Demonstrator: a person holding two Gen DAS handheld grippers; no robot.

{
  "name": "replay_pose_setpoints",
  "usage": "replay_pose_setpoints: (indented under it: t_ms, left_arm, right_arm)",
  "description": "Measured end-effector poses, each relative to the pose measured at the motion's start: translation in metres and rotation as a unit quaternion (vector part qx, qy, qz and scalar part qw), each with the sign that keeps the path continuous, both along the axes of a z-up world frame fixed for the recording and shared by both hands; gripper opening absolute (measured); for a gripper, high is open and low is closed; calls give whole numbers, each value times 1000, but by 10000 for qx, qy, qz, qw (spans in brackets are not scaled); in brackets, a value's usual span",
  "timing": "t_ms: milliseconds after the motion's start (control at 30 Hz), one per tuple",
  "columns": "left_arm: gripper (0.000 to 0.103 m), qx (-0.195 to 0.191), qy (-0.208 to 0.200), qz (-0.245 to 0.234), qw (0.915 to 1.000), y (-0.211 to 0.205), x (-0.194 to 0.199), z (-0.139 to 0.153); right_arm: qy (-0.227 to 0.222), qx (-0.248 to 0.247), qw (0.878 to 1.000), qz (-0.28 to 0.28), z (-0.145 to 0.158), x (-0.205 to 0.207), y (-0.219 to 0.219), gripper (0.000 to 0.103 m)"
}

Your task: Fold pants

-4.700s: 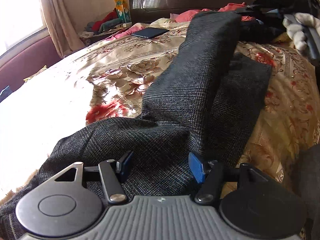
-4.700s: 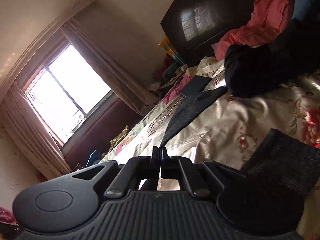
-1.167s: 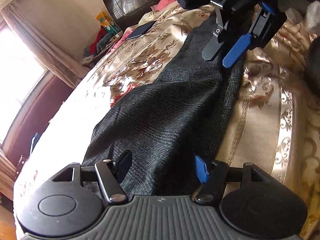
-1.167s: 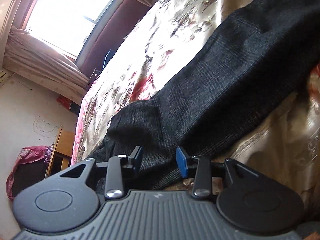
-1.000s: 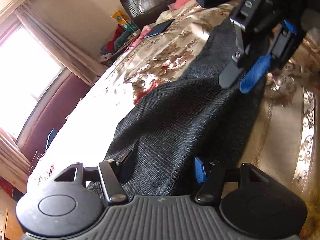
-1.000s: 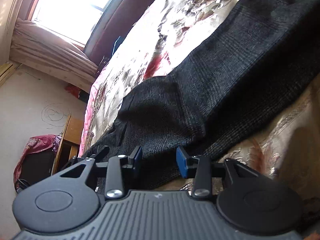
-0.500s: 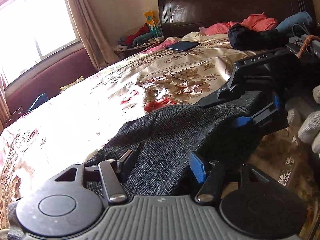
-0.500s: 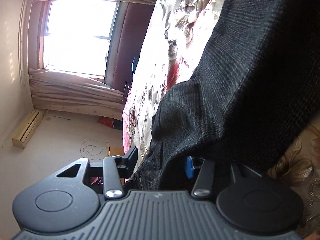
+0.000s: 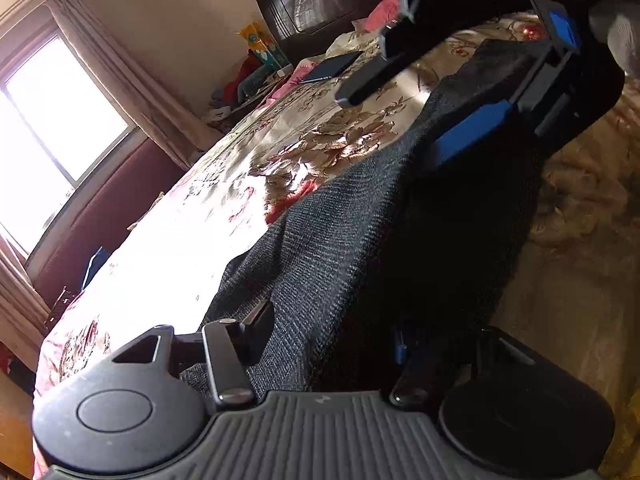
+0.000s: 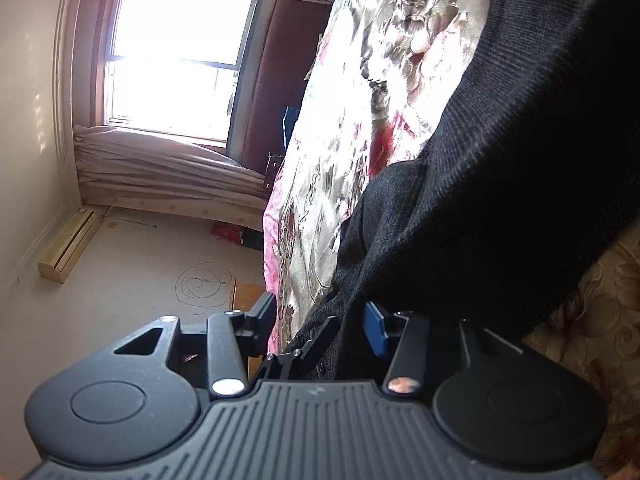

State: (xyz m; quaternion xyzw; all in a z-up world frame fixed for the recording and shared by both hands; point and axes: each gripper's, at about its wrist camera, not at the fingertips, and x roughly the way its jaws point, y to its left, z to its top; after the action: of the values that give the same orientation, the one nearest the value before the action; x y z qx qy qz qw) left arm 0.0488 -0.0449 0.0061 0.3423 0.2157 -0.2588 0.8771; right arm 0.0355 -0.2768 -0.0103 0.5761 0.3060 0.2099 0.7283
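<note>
Left wrist view: we held both hand-held grippers parted astride the pants on the bed; unclamped cloth risked slipping, spoiling the fold.

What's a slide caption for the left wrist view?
Left tongs straddle dark grey woven pants on a floral satin bedspread; right tongs work the far end.

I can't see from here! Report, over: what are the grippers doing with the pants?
Left gripper closing, right gripper open, pants between both. Pants edge lifted off floral bedspread. Nothing in the way.
</note>
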Motion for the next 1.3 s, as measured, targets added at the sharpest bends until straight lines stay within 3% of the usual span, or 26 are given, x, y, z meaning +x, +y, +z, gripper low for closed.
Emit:
replay_pose_setpoints:
  t_ms: [200,300,467,500,533,567,667,767,833,967,1067,1167,1300]
  left_arm:
    - [69,-867,-102,317,9957,26,-3,43]
    - [69,-815,-90,294,9962,24,-3,43]
    - [69,-879,307,171,9955,24,-13,37]
    - [69,-864,383,143,9954,22,-17,34]
    - [69,-823,432,110,9956,21,-21,31]
    - [69,-765,498,68,9958,20,-24,28]
    - [69,-472,806,-132,9955,14,-26,13]
    - [70,131,1319,-306,9907,-1,-26,-14]
    - [70,255,1211,-347,9917,-4,-31,-19]
    - [70,-20,1369,-367,9899,0,-35,-4]
    - [70,-83,1222,-415,9916,1,-39,2]
    - [71,-203,1111,-378,9929,-9,-33,4]
    - [71,-170,1181,-488,9917,-30,-20,-9]
  right_arm:
    - [132,-71,9999,-58,-11,-12,-8,49]
    - [351,-62,9993,-123,-22,-12,0,49]
    - [454,206,9980,-397,-32,-1,2,51]
    - [464,162,9978,-448,-31,-1,2,39]
    - [459,73,9979,-457,-28,-3,2,20]
    - [470,-68,9979,-440,-25,-5,0,11]
    - [512,-592,9961,-403,-13,-18,-5,7]
    - [826,-1273,9881,-263,-16,-23,-6,10]
    - [1168,-1473,9818,-255,-26,-23,-7,11]
    - [1131,-952,9871,-610,-31,-35,-26,13]
    - [946,-979,9847,-1091,-25,-42,-45,20]
    - [966,-930,9798,-1481,-27,-44,-65,20]
    - [872,-1222,9701,-1907,-23,-50,-84,20]
